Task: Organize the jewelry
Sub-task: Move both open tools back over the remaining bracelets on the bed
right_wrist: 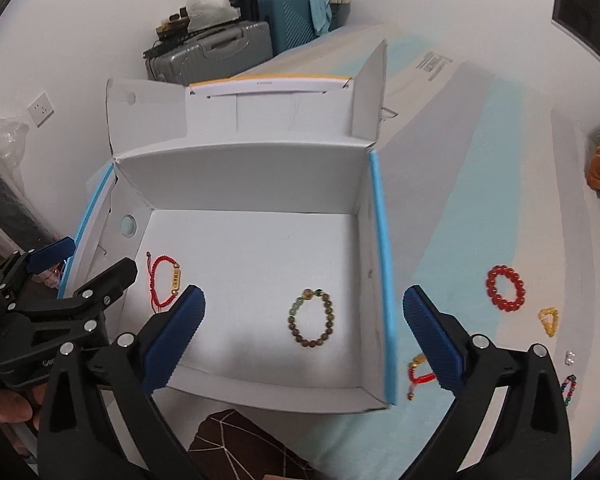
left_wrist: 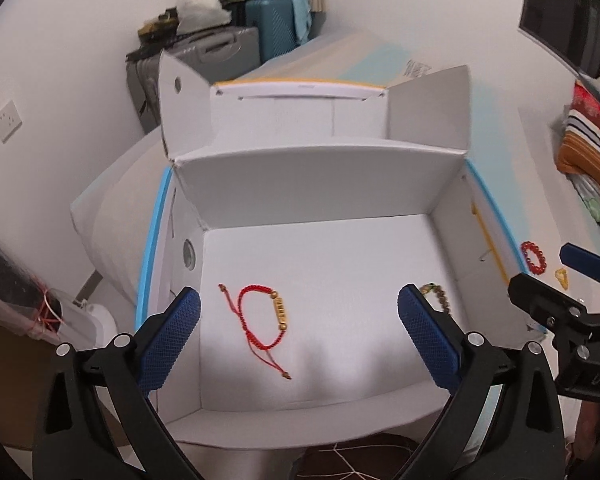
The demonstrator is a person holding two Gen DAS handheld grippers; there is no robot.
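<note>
Two bracelets already lie on the floor of the open white box [right_wrist: 260,248]: a red cord bracelet [left_wrist: 260,316] with a gold bar near the left wall, and a brown bead bracelet [right_wrist: 311,319] toward the right wall, well apart from each other. Outside the box, on the pale blue surface [right_wrist: 460,232] to its right, more pieces wait: a red bead bracelet [right_wrist: 506,288], a small yellow bracelet [right_wrist: 549,321] just beyond it, a red-and-gold bracelet [right_wrist: 418,372] close to the box's blue-edged wall, a pair of tiny pearl-like beads [right_wrist: 570,357], and a multicoloured bead strand [right_wrist: 569,389] at the far right.

The left claw [left_wrist: 299,334] hangs over the box, wide apart and holding nothing. The right claw [right_wrist: 304,334] is likewise wide and empty, straddling the right wall of the box.

By my judgement about a third of the sorting is done. The risks ahead: the thin cord pieces could slip from the pads, a claw could knock the light cardboard wall and shift the box, and the tiny beads could roll off when nudged.
</note>
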